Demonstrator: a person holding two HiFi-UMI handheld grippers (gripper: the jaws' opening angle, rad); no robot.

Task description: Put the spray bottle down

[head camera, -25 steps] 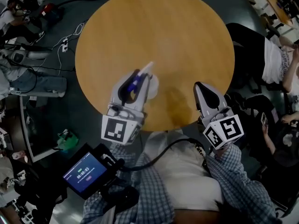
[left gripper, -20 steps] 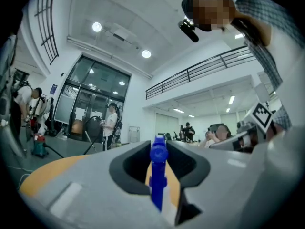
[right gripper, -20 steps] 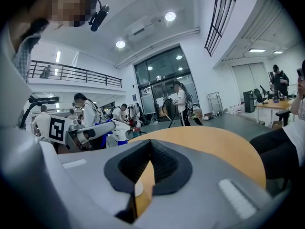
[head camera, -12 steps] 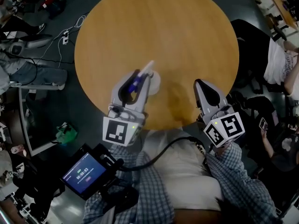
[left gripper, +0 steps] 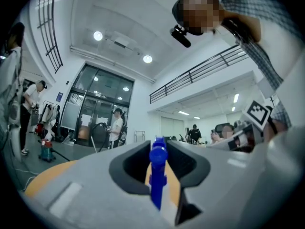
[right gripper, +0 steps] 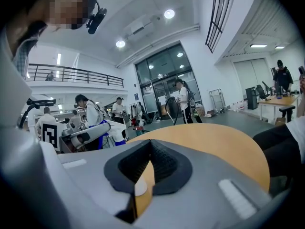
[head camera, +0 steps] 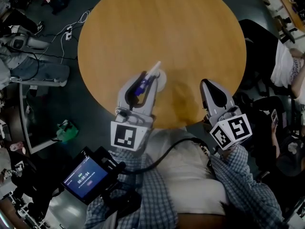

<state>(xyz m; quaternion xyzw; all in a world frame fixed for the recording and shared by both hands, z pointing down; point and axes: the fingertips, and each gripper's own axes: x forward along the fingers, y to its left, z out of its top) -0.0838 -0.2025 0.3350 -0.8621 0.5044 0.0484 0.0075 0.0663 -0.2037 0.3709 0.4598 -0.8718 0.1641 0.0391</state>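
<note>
Gripping white plastic spray bottle with blue trigger in left gripper fingers; right gripper fingers closed, empty. Best to seat base flat on round wooden worktop before releasing.

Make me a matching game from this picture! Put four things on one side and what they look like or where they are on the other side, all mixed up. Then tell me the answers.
Things:
1. spray bottle
2. right tool
3. table
4. small screen

Matches:
A. round and brown
B. glowing, low down by the person's left arm
C. gripped in the left tool
D. shut, with nothing in it

Right pairs: 1-C, 2-D, 3-A, 4-B.
</note>
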